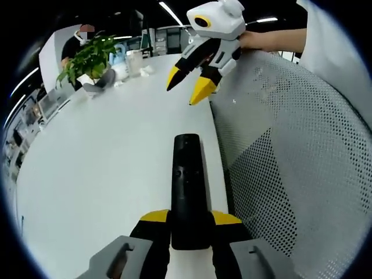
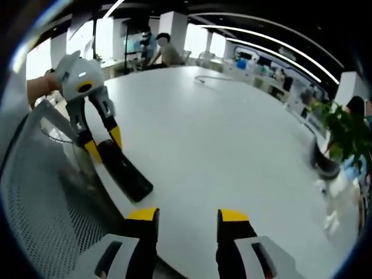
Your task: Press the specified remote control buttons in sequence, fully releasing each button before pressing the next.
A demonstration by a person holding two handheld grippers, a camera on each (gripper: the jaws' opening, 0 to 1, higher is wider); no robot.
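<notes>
Remote (image 1: 187, 186) sits clamped between the jaws of the left gripper (image 1: 189, 224), black and long, sticking out ahead over the edge of the white bench (image 1: 116, 157). Off the bench edge is the mesh back of a chair (image 1: 290, 145), right under the remote's flank.

Up ahead in the left gripper view, the right gripper (image 1: 189, 84) hangs above the bench with its yellow-tipped jaws apart and nothing between them. It's well short of the remote, not touching any button.

Switch to the right gripper view: the right gripper (image 2: 186, 218) has its jaws spread wide, empty, and the left gripper (image 2: 102, 142) holds the remote (image 2: 125, 168) by its far end, the near end pointing this way.

So where's the danger? First, that hold is at one end only. A firm press out near the free end could lever the remote down or twist it in the jaws, I'd say. Second, those open jaws are a wide tool for small buttons; one tip could catch a neighbouring key, or both tips land together. I can't read the buttons from here. Third, the remote hovers by the bench edge, so a slip could drop it toward the chair and out of the workspace.
</notes>
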